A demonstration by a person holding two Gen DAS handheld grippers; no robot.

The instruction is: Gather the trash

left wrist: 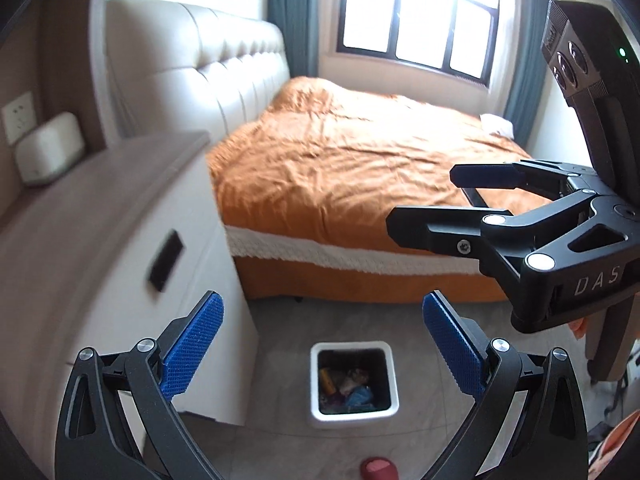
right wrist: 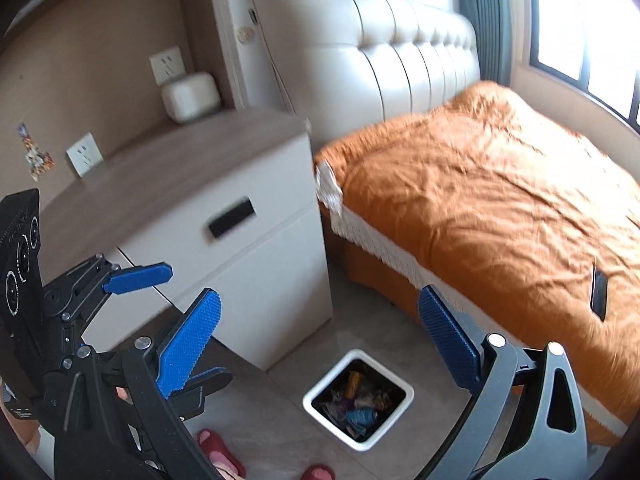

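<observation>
left gripper (left wrist: pixel 322 344) open, nothing between fingers | right gripper (right wrist: pixel 320 340) open too, empty | trash bin (left wrist: pixel 318 412) on floor beside nightstand (right wrist: pixel 224 248), already holding wrappers | risk: dark flat object on bed (right wrist: pixel 599 293) mistaken for trash (probably a phone); fingers colliding with each other above bin

Orange-covered bed (left wrist: pixel 360 152), white nightstand (right wrist: pixel 240 216), cream box (right wrist: pixel 191 96) on top.

Bin (left wrist: pixel 354 380) mouth open from above; nightstand (left wrist: pixel 120 248) left, bed (left wrist: pixel 360 168) behind.
</observation>
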